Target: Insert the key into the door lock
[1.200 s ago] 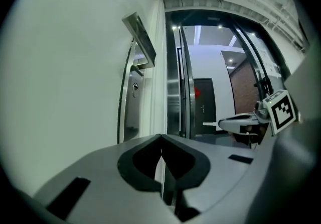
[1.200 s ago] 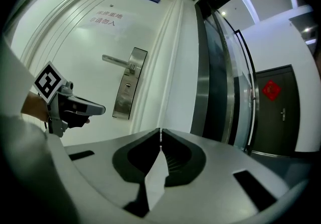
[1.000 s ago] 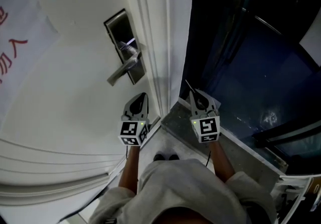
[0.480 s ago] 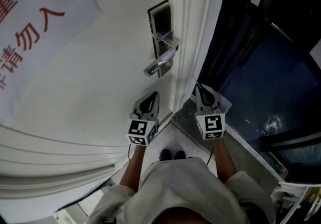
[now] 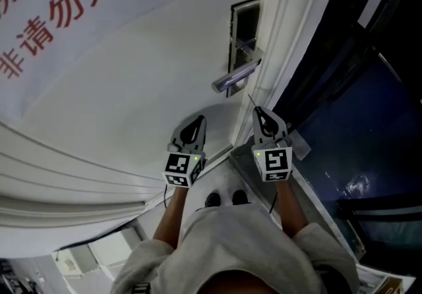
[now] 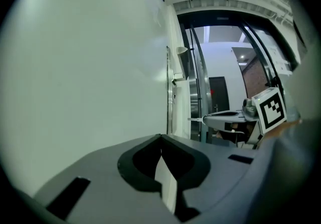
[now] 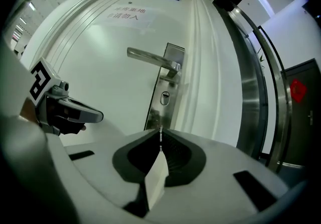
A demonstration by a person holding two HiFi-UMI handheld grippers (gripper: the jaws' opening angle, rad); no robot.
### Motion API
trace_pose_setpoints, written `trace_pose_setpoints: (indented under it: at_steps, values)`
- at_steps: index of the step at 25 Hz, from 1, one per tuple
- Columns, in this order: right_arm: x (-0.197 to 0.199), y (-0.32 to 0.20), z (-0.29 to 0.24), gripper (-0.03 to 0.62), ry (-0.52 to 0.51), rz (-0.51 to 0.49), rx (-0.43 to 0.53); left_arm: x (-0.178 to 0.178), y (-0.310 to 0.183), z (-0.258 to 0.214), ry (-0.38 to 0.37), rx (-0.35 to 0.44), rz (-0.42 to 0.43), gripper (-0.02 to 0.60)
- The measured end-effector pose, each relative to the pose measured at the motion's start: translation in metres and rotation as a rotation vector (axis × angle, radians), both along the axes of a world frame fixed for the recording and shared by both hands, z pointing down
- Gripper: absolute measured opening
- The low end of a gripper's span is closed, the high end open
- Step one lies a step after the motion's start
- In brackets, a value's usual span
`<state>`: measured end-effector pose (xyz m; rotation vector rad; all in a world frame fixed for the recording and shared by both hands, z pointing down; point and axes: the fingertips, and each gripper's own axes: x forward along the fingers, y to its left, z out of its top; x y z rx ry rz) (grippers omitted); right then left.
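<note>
Between the closed jaws of the right gripper [image 7: 160, 143] sits the key [image 7: 160, 135], seen edge-on as a thin metal blade projecting past the tips. It points at the keyhole [image 7: 164, 98] in the lock plate [image 7: 156, 112], below the handle [image 7: 150, 58]; it is near the keyhole but not touching it. Jaws of the left gripper [image 6: 161, 142] are together with nothing held. That gripper hangs level beside the door [image 5: 132, 88], to the left of the right one.

Handling, as judged: the key is light, stiff, thin and smooth. It can pivot or slip between the pads if its tip meets the plate off-centre. Grip belongs on the flat bow, faces against the pads, leaving the blade free. Keep the blade in line with the slot and do not force it, since a thin blade may bend. Approach from beneath the handle, which stands out above the keyhole.
</note>
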<state>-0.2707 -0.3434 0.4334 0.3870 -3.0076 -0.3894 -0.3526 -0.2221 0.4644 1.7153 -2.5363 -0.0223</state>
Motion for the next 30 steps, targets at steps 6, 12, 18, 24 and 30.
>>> trace_pose_setpoints:
  at_steps: [6,12,18,24,30]
  values:
    - [-0.005,-0.012,-0.004,0.029,0.004,-0.095,0.02,0.002,-0.011,-0.007,-0.019,0.009,-0.085,0.018]
    - [-0.001,-0.014,-0.007,0.029,0.002,-0.14,0.034,0.004,-0.008,-0.006,-0.022,0.005,-0.135,0.018]
    - [-0.002,-0.012,-0.022,0.029,-0.011,-0.15,0.115,0.006,-0.001,-0.012,-0.038,0.014,-0.148,0.018]
    - [-0.006,-0.014,-0.047,0.029,0.018,-0.131,0.387,0.007,0.004,-0.015,-0.049,0.016,-0.143,0.018]
    - [-0.01,-0.008,-0.056,0.029,0.118,-0.117,0.825,0.01,0.004,-0.017,-0.052,0.019,-0.132,0.018]
